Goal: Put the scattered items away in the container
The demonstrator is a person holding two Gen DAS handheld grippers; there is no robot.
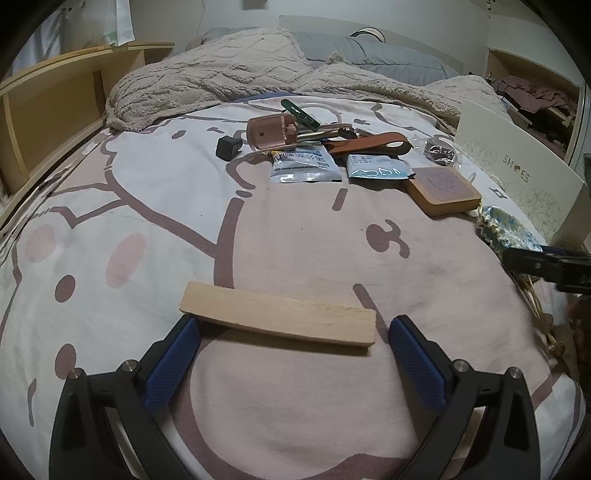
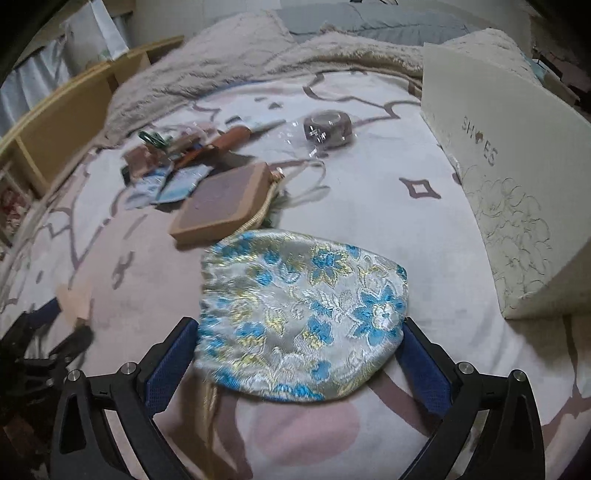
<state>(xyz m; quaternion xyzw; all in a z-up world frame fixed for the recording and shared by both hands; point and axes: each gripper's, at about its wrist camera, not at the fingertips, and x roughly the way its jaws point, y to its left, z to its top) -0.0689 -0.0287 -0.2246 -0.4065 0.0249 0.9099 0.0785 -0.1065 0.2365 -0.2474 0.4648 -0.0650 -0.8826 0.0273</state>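
The scene is a bedroom with a bed (image 1: 155, 192) covered by a white and pink sheet (image 1: 295, 240) printed with large cartoon shapes. At the far end of the bed lies a crumpled beige fleece blanket (image 1: 221, 70), and behind it a grey quilt (image 1: 369, 51) rests against a pale wall (image 1: 424, 18). A light wooden shelf unit (image 1: 48, 107) stands along the left side of the bed, another open shelf (image 1: 532, 92) with clothes stands on the right, and the light is dim.
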